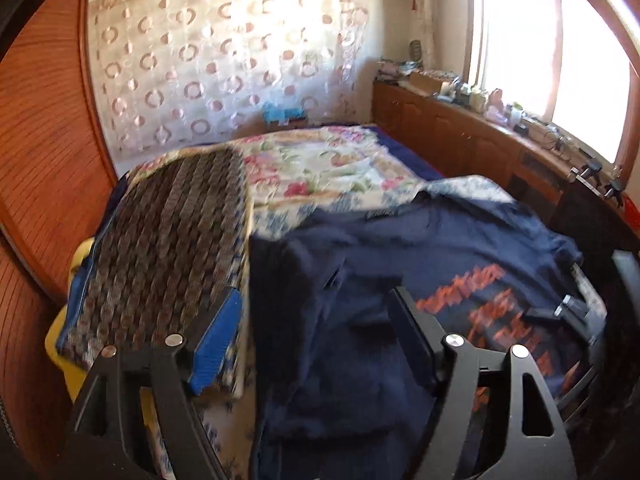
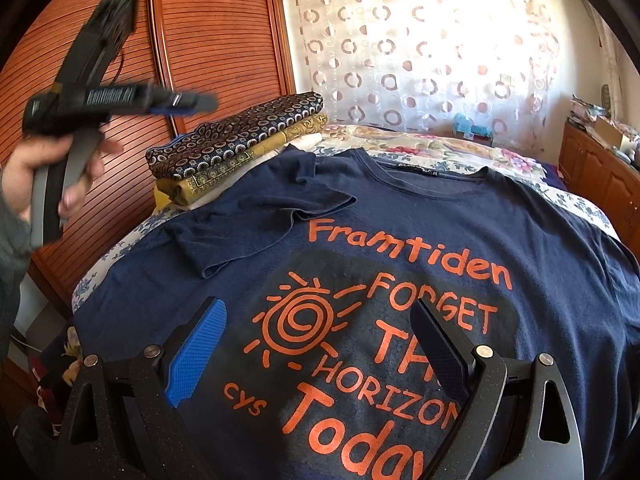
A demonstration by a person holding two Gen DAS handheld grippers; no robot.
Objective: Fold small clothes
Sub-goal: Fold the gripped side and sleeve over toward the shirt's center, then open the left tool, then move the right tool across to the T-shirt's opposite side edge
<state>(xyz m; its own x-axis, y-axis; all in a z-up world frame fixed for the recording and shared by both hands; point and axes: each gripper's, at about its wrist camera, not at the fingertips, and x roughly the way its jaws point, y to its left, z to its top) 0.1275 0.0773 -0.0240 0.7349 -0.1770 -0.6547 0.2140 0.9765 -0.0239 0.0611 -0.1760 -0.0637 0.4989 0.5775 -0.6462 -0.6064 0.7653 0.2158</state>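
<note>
Both grippers' jaws wide, above T-shirt [image 2: 400,240]

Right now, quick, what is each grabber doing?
Left gripper: open, holding nothing, above the shirt.
Right gripper: open, holding nothing, over the shirt's print.
</note>
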